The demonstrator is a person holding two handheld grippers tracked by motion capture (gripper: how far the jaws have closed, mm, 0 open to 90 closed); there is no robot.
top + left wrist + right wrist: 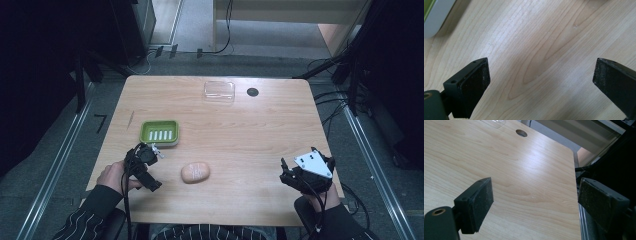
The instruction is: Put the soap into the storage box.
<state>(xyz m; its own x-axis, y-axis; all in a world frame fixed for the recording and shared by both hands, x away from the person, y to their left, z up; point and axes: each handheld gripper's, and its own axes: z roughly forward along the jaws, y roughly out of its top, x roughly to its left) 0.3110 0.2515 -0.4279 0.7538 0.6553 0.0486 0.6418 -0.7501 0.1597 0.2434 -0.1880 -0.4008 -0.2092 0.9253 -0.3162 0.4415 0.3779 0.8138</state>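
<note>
A peach-coloured bar of soap [195,172] lies on the wooden table [250,130], near its front edge. Behind it to the left sits a green soap dish [159,133] with a slotted bottom; a corner of this dish [434,17] also shows in the left gripper view. My left gripper [150,162] hovers low between dish and soap, open, nothing between its jaws [541,77]. My right gripper [295,175] rests near the front right corner, open and empty [534,195]. A clear plastic lid [219,91] lies at the back.
A dark round cable hole [252,92] sits at the back of the table, right of the lid, also seen in the right gripper view [521,133]. The table's right edge [575,195] lies close beside my right gripper. Cables run on the floor around the table.
</note>
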